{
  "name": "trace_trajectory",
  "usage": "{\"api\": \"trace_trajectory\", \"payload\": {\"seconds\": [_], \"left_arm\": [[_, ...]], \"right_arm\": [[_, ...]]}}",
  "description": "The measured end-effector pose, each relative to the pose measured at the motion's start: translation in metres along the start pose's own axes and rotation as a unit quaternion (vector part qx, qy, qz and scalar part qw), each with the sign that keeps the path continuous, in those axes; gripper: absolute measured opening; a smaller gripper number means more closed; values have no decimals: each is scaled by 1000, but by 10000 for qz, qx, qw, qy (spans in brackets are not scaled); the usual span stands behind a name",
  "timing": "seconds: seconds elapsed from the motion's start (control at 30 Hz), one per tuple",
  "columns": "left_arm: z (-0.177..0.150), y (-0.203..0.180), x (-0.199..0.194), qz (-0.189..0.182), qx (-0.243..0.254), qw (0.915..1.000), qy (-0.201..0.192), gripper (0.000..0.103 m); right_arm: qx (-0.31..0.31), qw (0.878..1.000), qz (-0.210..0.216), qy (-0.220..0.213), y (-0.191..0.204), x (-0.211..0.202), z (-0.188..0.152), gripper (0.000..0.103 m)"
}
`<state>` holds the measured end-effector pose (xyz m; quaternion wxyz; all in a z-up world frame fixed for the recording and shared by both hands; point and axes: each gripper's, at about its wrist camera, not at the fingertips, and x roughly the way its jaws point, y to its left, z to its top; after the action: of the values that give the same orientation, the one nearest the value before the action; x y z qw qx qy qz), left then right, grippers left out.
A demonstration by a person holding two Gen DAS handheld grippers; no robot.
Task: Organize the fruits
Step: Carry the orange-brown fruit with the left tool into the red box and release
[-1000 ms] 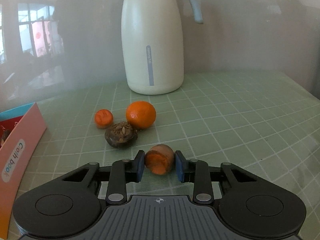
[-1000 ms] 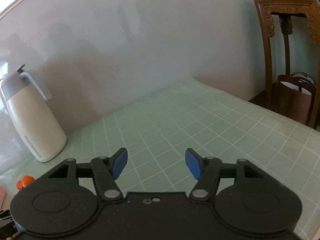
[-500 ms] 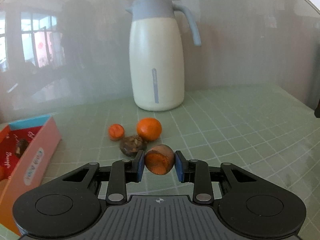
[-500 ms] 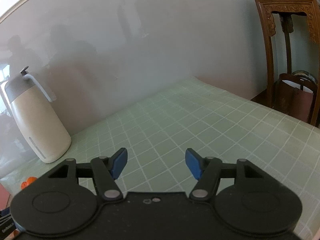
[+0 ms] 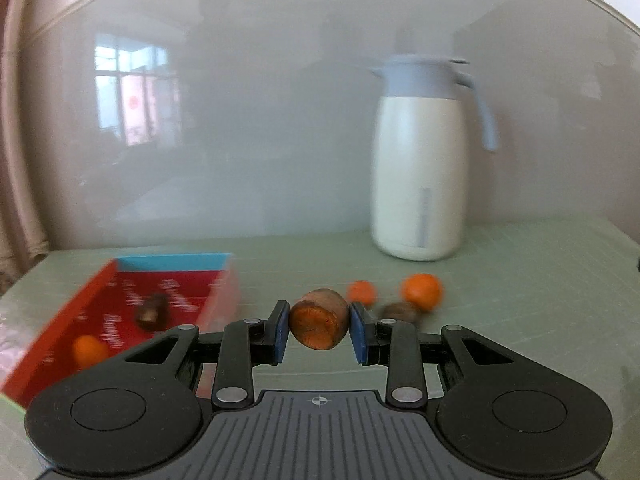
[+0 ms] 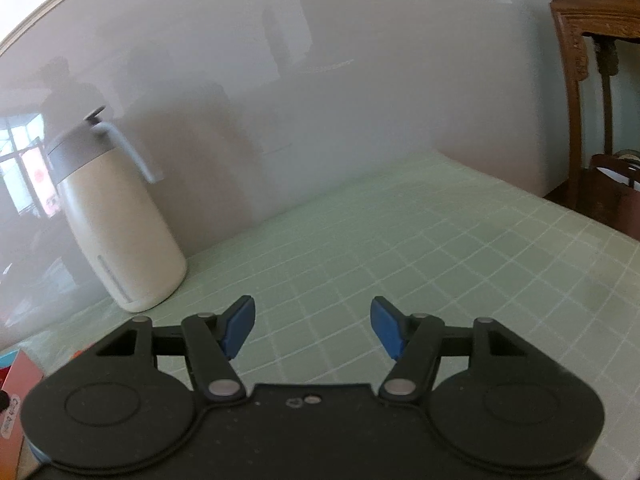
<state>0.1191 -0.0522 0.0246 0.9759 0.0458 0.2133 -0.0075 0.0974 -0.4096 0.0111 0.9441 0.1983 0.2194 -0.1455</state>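
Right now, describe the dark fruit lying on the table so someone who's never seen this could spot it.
Find the tall cream jug at the back of the green table. In front of it lie two orange fruits, a small one and a bigger one. The dark brown fruit sits low between them, the only one there that isn't orange.

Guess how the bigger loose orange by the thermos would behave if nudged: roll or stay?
The bigger orange looks round and sits on a flat table, so it would probably roll. The dark fruit close beside it might stop it on that side. Its skin looks firm, so the left hand-held gripper could likely pinch it safely.
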Motion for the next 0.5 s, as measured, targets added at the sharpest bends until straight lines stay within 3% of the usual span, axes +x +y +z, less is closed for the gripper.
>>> {"api": "trace_trajectory", "payload": {"seconds": [0.33,0.5], "left_arm": [[-19,116,-4,1002,-663,9926,170,32],[-30,148,0,1248,-777,9886,322,32]], "right_arm": [[-200,9996,179,91,34,3,-10,64],[-236,9993,231,172,44,5,-16,64]]}}
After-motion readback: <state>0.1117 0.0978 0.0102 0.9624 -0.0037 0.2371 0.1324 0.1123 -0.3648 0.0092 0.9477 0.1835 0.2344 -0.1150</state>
